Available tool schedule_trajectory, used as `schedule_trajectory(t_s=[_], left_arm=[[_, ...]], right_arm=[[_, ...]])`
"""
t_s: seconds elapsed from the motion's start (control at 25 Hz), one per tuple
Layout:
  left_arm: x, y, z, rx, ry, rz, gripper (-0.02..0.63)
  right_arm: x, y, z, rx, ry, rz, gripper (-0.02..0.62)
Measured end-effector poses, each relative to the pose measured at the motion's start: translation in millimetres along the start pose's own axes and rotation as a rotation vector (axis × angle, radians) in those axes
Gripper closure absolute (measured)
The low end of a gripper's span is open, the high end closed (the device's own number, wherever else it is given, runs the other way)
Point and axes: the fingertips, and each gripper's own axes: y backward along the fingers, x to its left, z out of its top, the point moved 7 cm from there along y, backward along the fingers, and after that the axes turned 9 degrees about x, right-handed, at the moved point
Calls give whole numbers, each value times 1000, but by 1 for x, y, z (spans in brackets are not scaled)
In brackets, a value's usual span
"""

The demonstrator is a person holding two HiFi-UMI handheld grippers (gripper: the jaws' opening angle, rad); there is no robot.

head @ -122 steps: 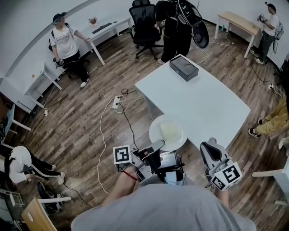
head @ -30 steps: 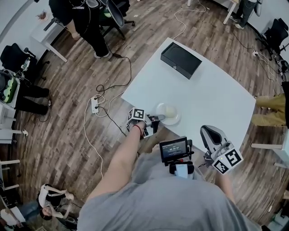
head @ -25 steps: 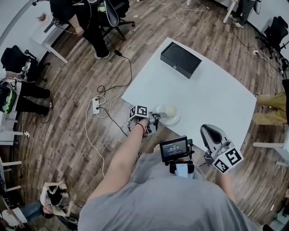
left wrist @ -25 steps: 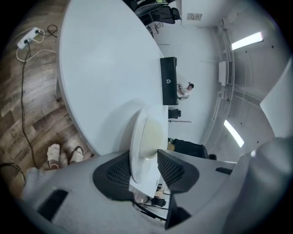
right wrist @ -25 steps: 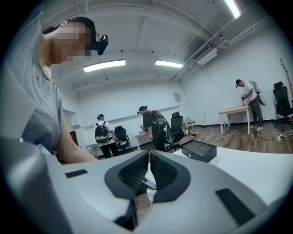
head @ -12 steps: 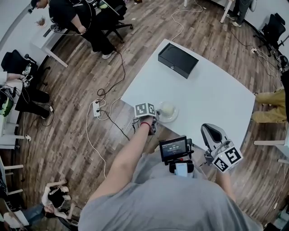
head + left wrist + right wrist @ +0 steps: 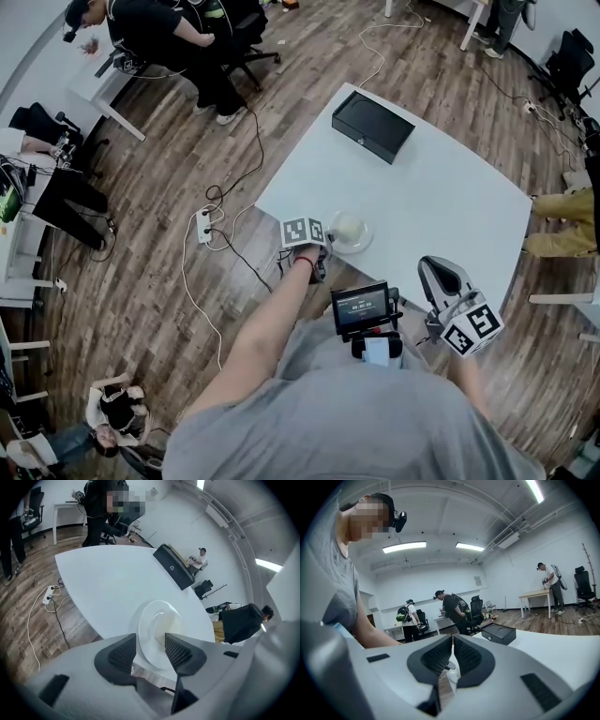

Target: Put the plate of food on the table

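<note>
Sitting on table (image 7: 441, 202), white plate (image 7: 144, 625) of pale food; left claw (image 7: 150, 644) just opened astride rim.

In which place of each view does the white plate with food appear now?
Head view: plate just above centre, near the table's near edge.
Left gripper view: plate low centre, by the table edge.
Right gripper view: not clearly in it.
Shared landmark: black box on the table, in all three views.
</note>
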Motion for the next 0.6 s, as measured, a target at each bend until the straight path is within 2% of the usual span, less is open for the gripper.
schedule_trajectory(t_s=[0.28, 0.48, 0.52, 0.6], left_arm=[[-3, 10, 1, -6, -12, -10, 403], [-6, 23, 3, -43, -43, -33, 408], [-8, 25, 3, -49, -58, -38, 416], [-10, 31, 1, -60, -100, -36, 481]], right_arm=[[1, 2, 4, -17, -2, 1, 563], [4, 2, 6, -32, -3, 0, 563], [4, 2, 6, -34, -3, 0, 563], [5, 2, 6, -37, -2, 2, 563]])
